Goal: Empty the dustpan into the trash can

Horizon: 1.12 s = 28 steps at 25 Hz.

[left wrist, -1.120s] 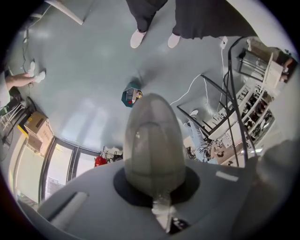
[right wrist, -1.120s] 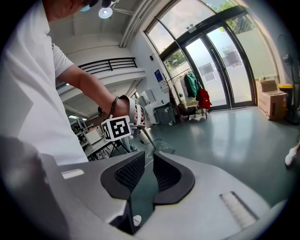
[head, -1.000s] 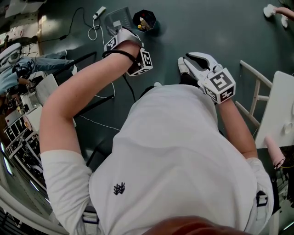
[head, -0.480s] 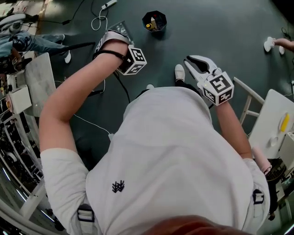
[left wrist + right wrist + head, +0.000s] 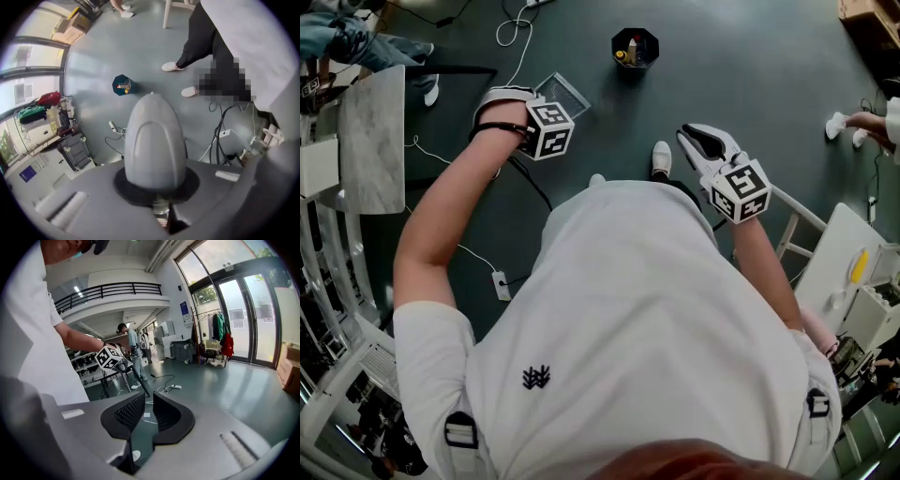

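My left gripper point(image 5: 534, 103) is out in front of me at the left, shut on the handle of a grey translucent dustpan point(image 5: 565, 93). In the left gripper view the rounded grey dustpan handle point(image 5: 152, 140) fills the middle and hides my left gripper's point(image 5: 159, 212) jaws. The black trash can point(image 5: 635, 47) stands on the dark floor beyond the pan, a little to its right, with some scraps inside; the trash can point(image 5: 123, 85) shows small in the left gripper view. My right gripper point(image 5: 701, 142) hovers at the right, its pads point(image 5: 165, 414) almost together with nothing between them.
Cables and a power strip point(image 5: 502, 284) lie on the floor at the left. A grey table point(image 5: 370, 141) stands far left, a white chair point(image 5: 802, 230) at the right. My shoes point(image 5: 660, 157) are below the can. Another person point(image 5: 133, 352) stands further off.
My left gripper and the dustpan have drawn back from the trash can, toward me and to the left. The right gripper has hardly moved.
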Each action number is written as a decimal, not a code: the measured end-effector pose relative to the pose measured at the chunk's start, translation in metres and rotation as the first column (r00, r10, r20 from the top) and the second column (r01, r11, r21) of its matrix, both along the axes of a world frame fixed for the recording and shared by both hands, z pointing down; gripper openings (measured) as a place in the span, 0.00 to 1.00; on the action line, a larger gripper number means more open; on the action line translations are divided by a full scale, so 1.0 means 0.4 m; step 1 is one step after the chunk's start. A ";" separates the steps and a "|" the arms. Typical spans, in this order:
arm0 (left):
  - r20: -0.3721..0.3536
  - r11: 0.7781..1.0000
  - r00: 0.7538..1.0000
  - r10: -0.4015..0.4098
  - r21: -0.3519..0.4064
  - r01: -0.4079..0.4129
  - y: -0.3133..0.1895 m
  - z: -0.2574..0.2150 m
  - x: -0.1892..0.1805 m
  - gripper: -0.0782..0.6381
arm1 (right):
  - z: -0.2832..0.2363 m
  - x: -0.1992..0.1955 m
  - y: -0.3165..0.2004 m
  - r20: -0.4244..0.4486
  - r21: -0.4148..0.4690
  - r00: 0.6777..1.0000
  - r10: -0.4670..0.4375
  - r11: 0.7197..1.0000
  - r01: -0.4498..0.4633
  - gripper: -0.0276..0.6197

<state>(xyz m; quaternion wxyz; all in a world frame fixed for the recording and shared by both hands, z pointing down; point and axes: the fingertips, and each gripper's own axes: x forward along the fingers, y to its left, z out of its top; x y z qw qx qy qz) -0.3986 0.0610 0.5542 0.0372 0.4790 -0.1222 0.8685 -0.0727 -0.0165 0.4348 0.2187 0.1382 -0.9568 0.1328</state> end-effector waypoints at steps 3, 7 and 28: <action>-0.073 0.996 0.994 -0.087 0.028 0.089 0.097 0.025 -0.039 0.19 | -0.002 -0.048 0.070 -0.015 0.001 1.000 -0.013 1.000 0.013 0.13; -0.188 0.972 0.958 -0.215 0.055 0.229 0.208 0.068 -0.073 0.18 | 0.006 -0.101 0.156 -0.035 -0.001 0.999 -0.021 1.000 0.021 0.13; -0.815 0.630 0.387 -0.432 0.035 0.776 0.484 0.013 0.047 0.19 | 0.002 -0.149 0.401 -0.046 0.026 0.999 0.028 0.999 -0.027 0.10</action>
